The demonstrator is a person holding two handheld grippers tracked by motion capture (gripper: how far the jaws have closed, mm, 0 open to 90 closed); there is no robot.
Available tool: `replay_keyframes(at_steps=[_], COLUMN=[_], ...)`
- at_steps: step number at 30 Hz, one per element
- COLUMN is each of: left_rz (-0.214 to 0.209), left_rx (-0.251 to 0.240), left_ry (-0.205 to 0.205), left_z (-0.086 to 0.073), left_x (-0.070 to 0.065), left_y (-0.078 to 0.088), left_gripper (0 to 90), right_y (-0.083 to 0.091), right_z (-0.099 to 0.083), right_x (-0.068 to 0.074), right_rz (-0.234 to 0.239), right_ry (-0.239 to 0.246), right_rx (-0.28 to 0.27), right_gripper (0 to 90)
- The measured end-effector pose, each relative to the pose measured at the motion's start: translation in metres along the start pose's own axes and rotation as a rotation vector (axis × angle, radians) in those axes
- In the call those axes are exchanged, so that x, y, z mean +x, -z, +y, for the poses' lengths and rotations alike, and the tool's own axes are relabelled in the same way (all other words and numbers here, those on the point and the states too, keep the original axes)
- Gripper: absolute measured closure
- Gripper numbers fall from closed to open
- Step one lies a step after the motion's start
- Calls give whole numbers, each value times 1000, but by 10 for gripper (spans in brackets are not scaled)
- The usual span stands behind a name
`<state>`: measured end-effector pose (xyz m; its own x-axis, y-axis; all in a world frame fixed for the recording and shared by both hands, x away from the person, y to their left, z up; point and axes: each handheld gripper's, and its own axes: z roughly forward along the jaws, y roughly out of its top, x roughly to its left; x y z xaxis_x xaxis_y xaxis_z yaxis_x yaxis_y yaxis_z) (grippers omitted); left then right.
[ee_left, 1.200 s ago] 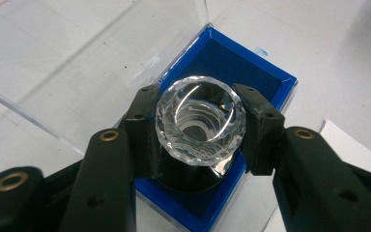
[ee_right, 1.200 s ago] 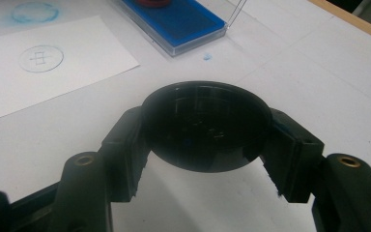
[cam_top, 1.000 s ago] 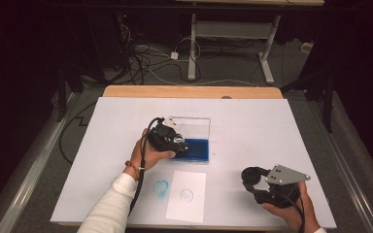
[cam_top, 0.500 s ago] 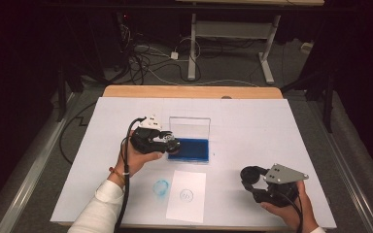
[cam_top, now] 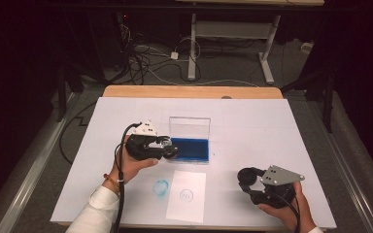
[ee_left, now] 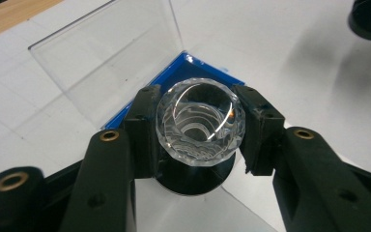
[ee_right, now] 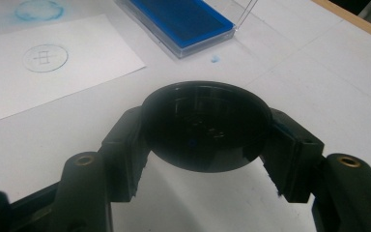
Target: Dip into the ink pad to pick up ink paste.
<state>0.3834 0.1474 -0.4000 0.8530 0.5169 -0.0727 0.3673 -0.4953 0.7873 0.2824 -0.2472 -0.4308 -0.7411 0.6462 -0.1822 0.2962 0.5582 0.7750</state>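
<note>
Blue ink pad point(cam_top: 190, 149) in an open clear case point(cam_top: 190, 127) sits mid-bench point(cam_top: 272, 126) as the left tongs point(ee_left: 200, 128), clamped on a faceted crystal stamp point(ee_left: 200, 121), hover at its near-left corner. The right tongs point(ee_right: 204, 133) are clamped on a black cap point(ee_right: 205, 125) at the bench's right front. The stamp looks ready for printing; the next move calls for carrying it to the paper point(cam_top: 187, 195) and pressing squarely
</note>
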Motion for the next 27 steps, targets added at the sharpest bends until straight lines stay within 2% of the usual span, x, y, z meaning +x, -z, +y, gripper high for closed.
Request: replay_keyframes(at_steps=[5, 12, 21, 27], left_rz=[4, -9, -2, -19], left_rx=[11, 7, 12, 16], left_ry=[-25, -26, -37, -46], left_z=[0, -2, -4, -5], left_x=[-5, -9, -15, -17], left_y=[4, 8, 15, 20], left_gripper=[547, 547, 547, 547], right_y=[-1, -1, -3, -4], right_z=[1, 2, 3, 3], right_x=[-1, -2, -3, -3], right_rz=[5, 8, 15, 20], right_ry=[4, 2, 4, 11], right_rx=[-4, -9, -10, -7], right_gripper=[389, 389, 389, 389])
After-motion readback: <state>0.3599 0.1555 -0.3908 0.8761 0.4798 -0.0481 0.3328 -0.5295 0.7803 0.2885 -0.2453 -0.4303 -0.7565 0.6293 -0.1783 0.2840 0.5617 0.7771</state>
